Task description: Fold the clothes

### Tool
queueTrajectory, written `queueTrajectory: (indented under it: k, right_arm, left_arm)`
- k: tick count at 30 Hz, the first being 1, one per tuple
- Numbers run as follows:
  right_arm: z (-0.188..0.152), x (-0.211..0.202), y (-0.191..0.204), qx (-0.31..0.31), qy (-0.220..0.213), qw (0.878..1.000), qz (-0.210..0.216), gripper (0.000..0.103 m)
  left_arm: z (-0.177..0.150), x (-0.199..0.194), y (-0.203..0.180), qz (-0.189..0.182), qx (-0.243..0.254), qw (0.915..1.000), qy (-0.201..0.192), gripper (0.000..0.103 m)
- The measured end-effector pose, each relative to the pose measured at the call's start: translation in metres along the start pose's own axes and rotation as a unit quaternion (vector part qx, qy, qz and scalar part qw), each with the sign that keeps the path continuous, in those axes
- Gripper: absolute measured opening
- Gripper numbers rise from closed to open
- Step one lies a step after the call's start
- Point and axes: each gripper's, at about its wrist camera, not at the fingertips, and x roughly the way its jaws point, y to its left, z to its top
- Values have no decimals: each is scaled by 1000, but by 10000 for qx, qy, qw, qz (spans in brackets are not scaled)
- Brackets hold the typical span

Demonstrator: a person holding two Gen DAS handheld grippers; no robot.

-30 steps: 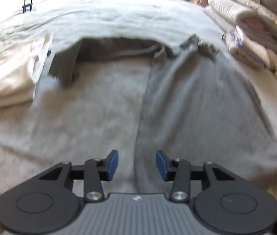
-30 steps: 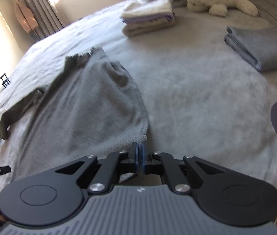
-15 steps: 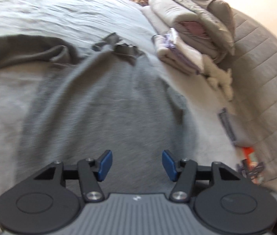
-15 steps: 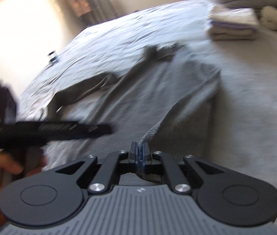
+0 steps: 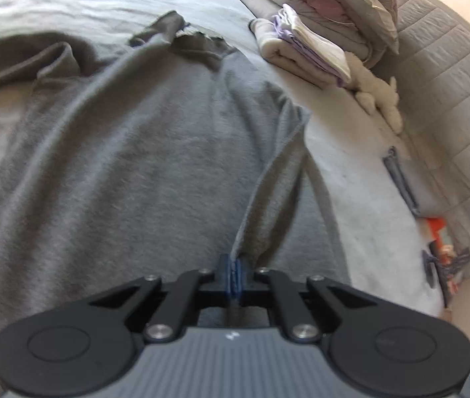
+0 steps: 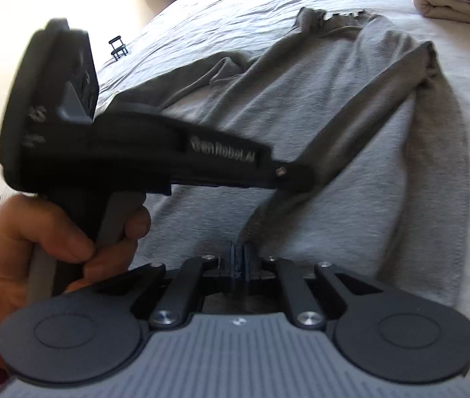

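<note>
Both pinch grey garment (image 5: 128,172): left hand-held gripper (image 5: 234,273) clamped, right hand-held gripper (image 6: 241,263) jaws opening.

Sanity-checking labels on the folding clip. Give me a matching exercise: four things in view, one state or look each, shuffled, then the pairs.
Things:
1. grey garment
2. cream stack
3. plush toy
4. left gripper

States:
A. white and fluffy
B. shut on a fabric edge
C. folded, with a lavender layer inside
D. spread out, unfolded

Pairs: 1-D, 2-C, 3-A, 4-B
</note>
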Motion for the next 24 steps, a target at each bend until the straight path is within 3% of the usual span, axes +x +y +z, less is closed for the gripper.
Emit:
queueTrajectory:
  k: [3,7,13,18,20,22,24]
  right_arm:
    - [5,-18,-14,101,-181,9996,-201,17]
    - [14,-47,-41,254,-565,9954,-729,41]
    - [19,-55,-82,796,-697,9816,-1589,41]
    - [13,-31,-87,714,-476,9786,-1871,42]
    - [11,-22,-79,446,-488,9767,-2041,34]
    - [10,-17,-71,138,-449,9768,-2088,8]
    - [12,-19,-72,62,-398,9768,-2105,6]
  left_arm:
    - [3,-4,1,79,-116,9998,-126,3]
    - [7,-8,0,190,-148,9993,-302,3]
    - [8,-15,1,195,-71,9989,-409,3]
    - [7,-19,3,151,-86,9989,-436,3]
    - [7,-21,3,97,-99,9989,-452,3]
    - [7,-23,2,38,-95,9988,-483,3]
    - [7,-25,0,-43,-77,9986,-518,3]
